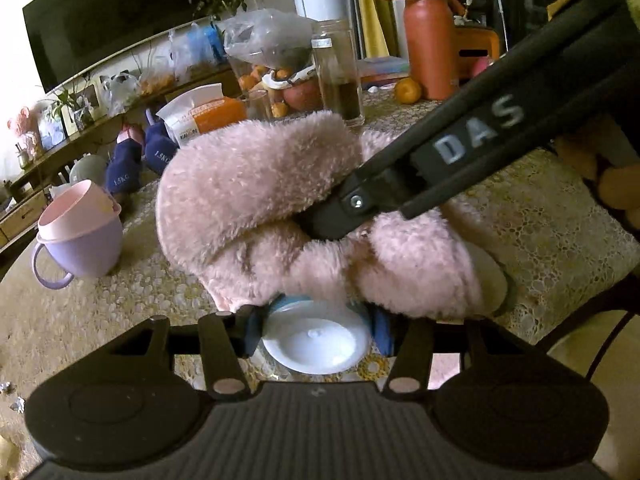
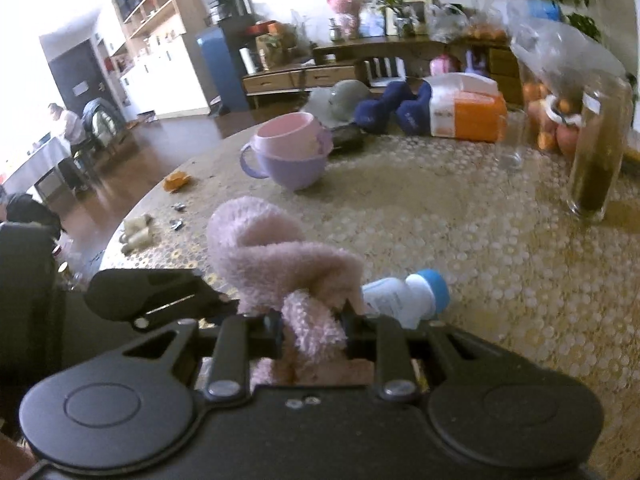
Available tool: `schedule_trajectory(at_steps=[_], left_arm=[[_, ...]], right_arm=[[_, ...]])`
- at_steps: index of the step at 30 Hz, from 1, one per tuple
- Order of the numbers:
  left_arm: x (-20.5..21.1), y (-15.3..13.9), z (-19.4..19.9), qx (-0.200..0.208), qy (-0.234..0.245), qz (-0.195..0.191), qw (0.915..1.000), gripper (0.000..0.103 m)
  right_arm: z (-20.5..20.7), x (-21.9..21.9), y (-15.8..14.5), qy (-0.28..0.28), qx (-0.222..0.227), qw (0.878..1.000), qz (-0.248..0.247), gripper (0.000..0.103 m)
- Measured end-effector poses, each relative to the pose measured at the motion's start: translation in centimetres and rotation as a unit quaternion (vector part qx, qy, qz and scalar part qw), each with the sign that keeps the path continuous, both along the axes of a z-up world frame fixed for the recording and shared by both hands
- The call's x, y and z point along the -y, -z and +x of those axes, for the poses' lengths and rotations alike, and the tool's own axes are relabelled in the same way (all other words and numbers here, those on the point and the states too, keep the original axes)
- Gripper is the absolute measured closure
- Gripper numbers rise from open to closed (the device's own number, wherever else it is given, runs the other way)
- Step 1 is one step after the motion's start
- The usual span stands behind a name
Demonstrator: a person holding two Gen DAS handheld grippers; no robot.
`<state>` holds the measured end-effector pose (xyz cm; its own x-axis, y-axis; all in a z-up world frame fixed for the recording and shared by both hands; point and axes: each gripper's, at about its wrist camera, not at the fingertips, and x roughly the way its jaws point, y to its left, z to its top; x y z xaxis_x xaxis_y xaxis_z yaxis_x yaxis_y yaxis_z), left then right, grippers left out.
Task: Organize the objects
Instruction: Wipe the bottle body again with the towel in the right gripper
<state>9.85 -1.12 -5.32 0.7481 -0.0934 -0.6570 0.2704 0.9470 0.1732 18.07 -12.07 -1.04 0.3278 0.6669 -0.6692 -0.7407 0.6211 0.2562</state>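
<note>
We have the pink fuzzy cloth (image 2: 280, 256) pinched in our right gripper (image 2: 310, 334), jaws closed down to the thickness of one fold, the rest of it rising in a loop above the table (image 2: 480, 280). In the left view the cloth (image 1: 248, 200) bulks just ahead of us, with the right gripper (image 1: 340, 216) reaching in from the right and biting its middle. Our left gripper (image 1: 316, 334) has its blue pads either side of a white bottle (image 1: 316, 344); they look to be on it, though contact is hard to confirm. In the right view the bottle (image 2: 404, 300) lies on its side just right of the cloth, blue cap away. We judge the step as gathering or folding the cloth, and the next move calls for carrying it clear without dragging the bottle. Open table lies ahead and right; the cups (image 2: 288, 156) sit far left, the jar (image 2: 596, 160) far right, and the table's edge curves close on the left.
</note>
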Motion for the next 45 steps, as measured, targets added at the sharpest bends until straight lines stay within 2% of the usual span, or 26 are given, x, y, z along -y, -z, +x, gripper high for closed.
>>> schedule_trajectory(at_steps=[10,22,24,26,29,37,45], left_arm=[[-0.3,-0.8,-0.1,0.002,-0.001,-0.019,0.9998,0.051],[-0.9,-1.9,-0.3,0.017,0.001,-0.038,0.9992,0.051],[-0.9,-2.2,-0.1,0.022,0.002,-0.038,0.9990,0.051],[-0.8,-2.5,-0.1,0.029,0.005,-0.038,0.9988,0.051],[-0.7,-2.9,0.0,0.037,0.011,-0.035,0.9986,0.051],[-0.5,-3.3,0.3,0.045,0.014,-0.033,0.9983,0.051],[-0.5,-3.3,0.4,0.046,0.015,-0.030,0.9984,0.051]], right_arm=[[2.6,0.2,1.0,0.042,0.025,0.998,-0.030,0.079],[6.9,1.5,3.7,0.118,0.016,0.991,-0.066,0.079],[7.1,2.0,3.7,0.127,0.016,0.989,-0.067,0.079],[7.1,2.4,3.4,0.153,0.040,0.984,-0.088,0.080],[7.2,4.0,2.4,0.171,0.038,0.982,-0.068,0.080],[4.7,5.4,-2.1,0.126,0.059,0.990,-0.014,0.079],[1.1,3.9,-4.8,0.026,0.075,0.997,0.009,0.079]])
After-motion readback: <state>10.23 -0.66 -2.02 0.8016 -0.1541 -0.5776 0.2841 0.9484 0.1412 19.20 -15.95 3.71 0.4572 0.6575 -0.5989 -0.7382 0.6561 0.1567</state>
